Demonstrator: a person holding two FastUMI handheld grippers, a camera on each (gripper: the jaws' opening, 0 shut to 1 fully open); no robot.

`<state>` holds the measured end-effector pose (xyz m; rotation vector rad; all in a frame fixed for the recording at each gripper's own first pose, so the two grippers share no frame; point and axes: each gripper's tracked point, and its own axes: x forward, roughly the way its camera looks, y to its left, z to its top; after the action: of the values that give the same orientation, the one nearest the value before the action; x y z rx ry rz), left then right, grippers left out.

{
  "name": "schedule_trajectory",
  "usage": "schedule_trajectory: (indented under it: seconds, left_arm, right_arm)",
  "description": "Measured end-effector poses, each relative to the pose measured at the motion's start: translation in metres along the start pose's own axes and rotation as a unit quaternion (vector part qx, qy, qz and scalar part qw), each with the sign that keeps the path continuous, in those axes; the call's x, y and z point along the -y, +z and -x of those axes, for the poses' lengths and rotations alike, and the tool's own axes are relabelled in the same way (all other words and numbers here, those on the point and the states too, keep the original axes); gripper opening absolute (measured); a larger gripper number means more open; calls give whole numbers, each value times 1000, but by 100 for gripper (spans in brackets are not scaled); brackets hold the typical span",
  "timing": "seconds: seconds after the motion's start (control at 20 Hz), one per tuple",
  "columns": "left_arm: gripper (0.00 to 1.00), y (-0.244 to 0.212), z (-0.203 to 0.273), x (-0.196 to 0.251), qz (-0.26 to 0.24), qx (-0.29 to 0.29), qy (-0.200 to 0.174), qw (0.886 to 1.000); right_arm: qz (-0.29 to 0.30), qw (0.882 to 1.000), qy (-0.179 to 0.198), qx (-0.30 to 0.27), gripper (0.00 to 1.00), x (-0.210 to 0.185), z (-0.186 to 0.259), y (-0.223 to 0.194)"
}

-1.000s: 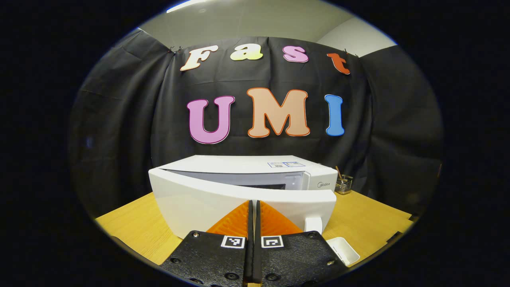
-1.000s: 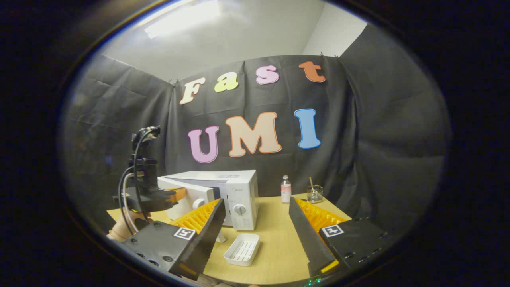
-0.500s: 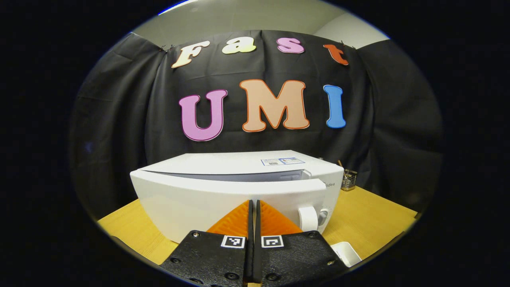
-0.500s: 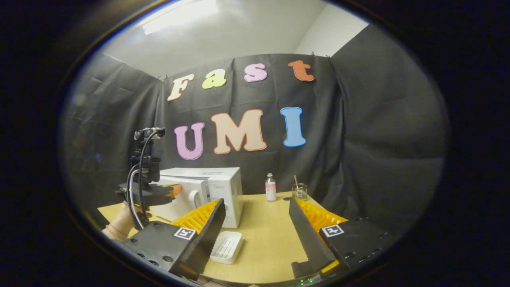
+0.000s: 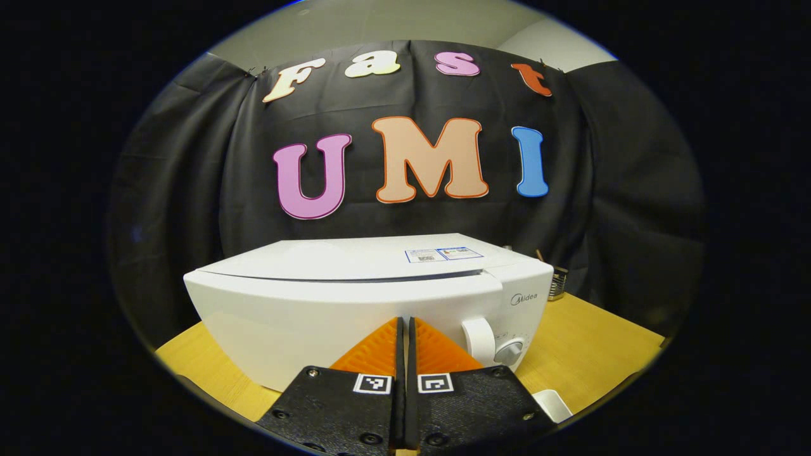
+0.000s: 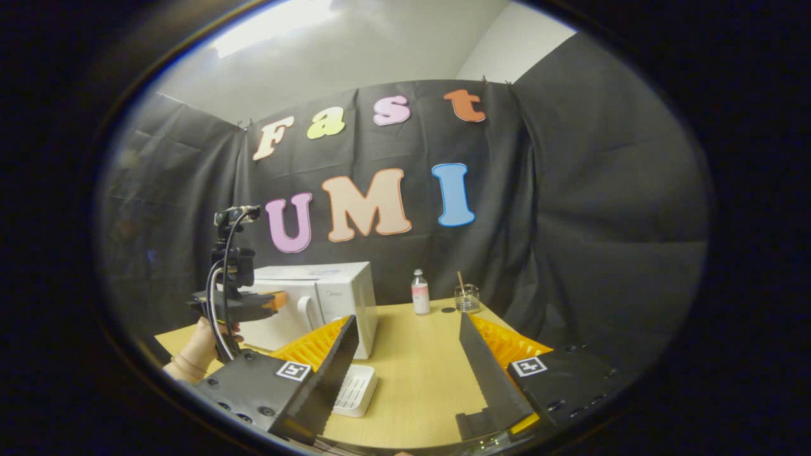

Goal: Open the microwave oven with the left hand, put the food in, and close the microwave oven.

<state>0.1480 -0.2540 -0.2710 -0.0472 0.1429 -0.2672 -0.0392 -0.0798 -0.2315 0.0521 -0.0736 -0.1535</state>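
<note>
- Over the last second the door (image 5: 317, 316) has swung from a clear gap to nearly flush with the microwave (image 5: 380, 259), and the left gripper (image 5: 405, 323) has followed it in; only a thin dark seam remains along the door's top edge.
- The left gripper's orange fingers (image 5: 377, 348) are pressed together with nothing between them, their tips at or touching the door's face, low and left of the handle (image 5: 476, 339).
- In the right gripper view the right gripper (image 6: 405, 354) hangs nearer over the table (image 6: 412, 373) with its fingers spread wide and empty, well apart from the microwave (image 6: 336, 291).
- The food itself cannot be seen; by the closing door it is judged to be inside. A white tray (image 6: 356, 389) lies on the table near the microwave's front.
- To finish well, the push should stay square to the door and near its handle side, far from the hinge, until the latch catches.
- Too hard a shove may slide the microwave on the table, so steady pressure suits better.
</note>
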Motion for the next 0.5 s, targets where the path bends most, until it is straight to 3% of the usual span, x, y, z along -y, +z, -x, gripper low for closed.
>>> schedule_trajectory:
  seconds: [0.5]
  left_arm:
    - [1, 3, -2, -1, 9, 6, -6, 1000]
  right_arm:
    - [5, 1000, 17, -11, 92, -11, -2, -8]
